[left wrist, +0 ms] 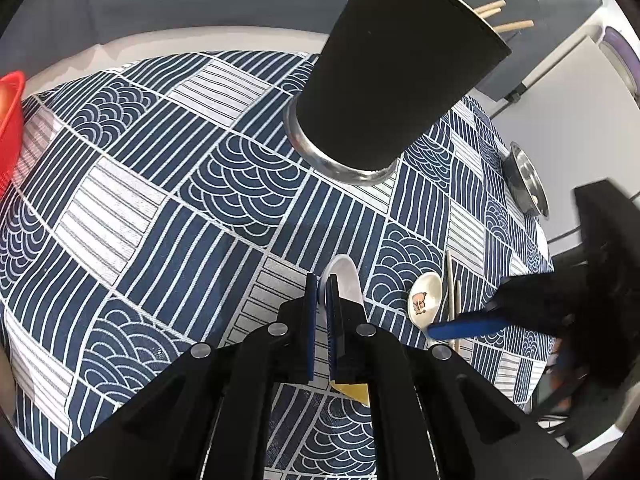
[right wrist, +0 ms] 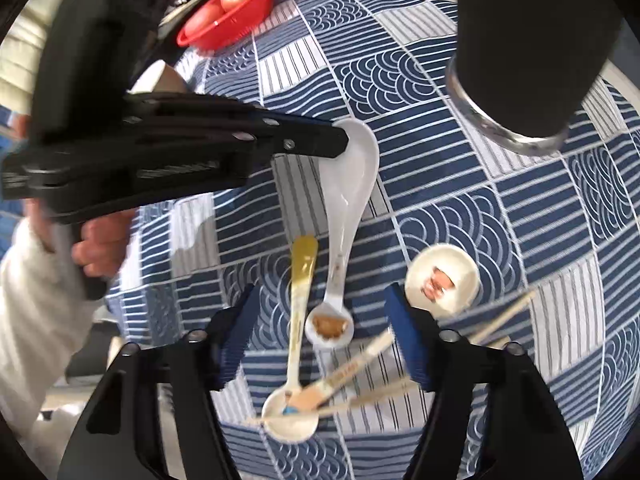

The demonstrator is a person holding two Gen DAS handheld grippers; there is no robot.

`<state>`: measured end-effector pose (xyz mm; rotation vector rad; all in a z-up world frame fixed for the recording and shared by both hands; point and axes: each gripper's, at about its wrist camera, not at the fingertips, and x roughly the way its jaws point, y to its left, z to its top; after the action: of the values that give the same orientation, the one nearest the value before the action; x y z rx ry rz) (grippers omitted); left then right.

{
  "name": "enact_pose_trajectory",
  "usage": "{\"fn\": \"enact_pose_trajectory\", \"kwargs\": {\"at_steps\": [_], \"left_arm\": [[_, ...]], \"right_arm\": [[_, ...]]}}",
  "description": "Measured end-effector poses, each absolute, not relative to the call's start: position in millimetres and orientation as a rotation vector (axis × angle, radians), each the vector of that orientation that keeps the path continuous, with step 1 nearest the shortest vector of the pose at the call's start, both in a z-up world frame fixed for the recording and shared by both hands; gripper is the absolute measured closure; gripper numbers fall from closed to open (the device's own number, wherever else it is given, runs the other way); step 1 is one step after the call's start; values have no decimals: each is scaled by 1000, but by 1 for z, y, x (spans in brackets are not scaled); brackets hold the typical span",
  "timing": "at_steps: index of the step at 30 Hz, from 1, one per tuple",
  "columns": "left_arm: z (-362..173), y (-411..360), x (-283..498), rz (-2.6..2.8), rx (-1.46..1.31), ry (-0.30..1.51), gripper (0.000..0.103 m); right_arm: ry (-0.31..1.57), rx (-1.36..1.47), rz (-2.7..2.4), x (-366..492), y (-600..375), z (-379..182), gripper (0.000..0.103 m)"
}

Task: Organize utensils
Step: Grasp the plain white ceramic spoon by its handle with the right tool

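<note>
My left gripper is shut on the bowl end of a white ceramic spoon, which lies on the patterned cloth; it also shows in the right wrist view with the left gripper pinching its rim. My right gripper is open above several spoons: a yellow-handled spoon, a round spoon with a picture, and wooden chopsticks. The right gripper shows in the left view beside the picture spoon. A black utensil holder with chopsticks stands behind.
A red basket with an apple sits at the far left of the table. A small steel dish lies at the right edge. The blue patterned tablecloth covers the table.
</note>
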<state>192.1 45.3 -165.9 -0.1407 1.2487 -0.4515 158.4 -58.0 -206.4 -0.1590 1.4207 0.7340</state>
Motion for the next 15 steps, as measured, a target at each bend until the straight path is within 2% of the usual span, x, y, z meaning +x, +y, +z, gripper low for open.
{"fn": "enact_pose_trajectory", "kwargs": {"at_steps": [3, 5, 15], "left_arm": [[-159, 45, 188, -454, -133, 1242, 98], [-154, 45, 186, -455, -123, 1232, 98], [-132, 45, 188, -464, -137, 1185, 98]], "right_arm": [[1407, -200, 709, 155, -51, -218, 63], [1407, -225, 693, 152, -49, -223, 92], [1356, -201, 674, 153, -63, -196, 92]]}}
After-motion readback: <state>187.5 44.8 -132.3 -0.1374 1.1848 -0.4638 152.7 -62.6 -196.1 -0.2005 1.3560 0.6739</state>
